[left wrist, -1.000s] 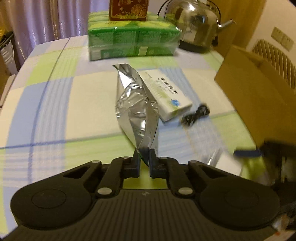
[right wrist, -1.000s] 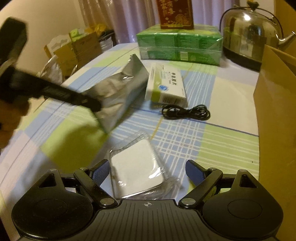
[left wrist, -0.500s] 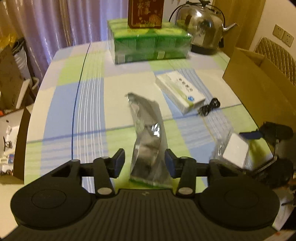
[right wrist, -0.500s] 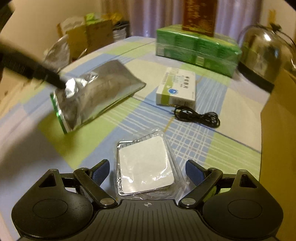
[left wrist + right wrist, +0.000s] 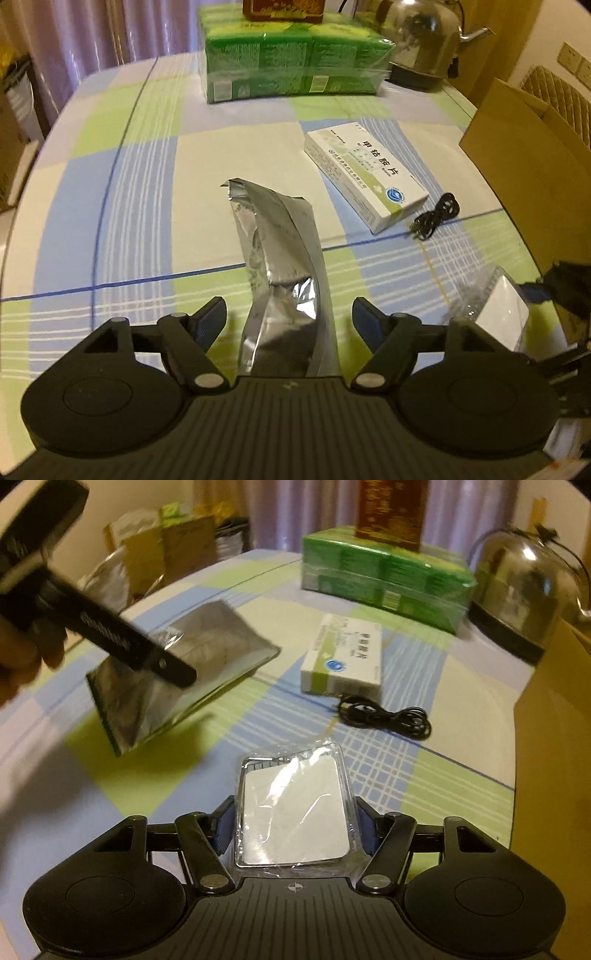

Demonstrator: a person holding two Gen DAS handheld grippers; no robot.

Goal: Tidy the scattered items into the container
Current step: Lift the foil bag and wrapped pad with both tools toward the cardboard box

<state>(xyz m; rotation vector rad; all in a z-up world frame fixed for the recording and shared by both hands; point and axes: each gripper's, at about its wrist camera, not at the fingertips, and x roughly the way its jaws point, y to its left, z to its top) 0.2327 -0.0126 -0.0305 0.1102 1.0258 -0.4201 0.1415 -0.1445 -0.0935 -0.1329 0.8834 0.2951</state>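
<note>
though beside cable, unblocked packet

Cardboard box interior perhaps hidden

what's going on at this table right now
A person is tidying with two handheld grippers. The right gripper is shut on the clear-wrapped white pack. The left gripper is open around the silver foil pouch. The medicine box and black cable lie on the tablecloth beside the cardboard box.

Both wrist views low, close over table — facing far curtain; shared: medicine box, cable.
</note>
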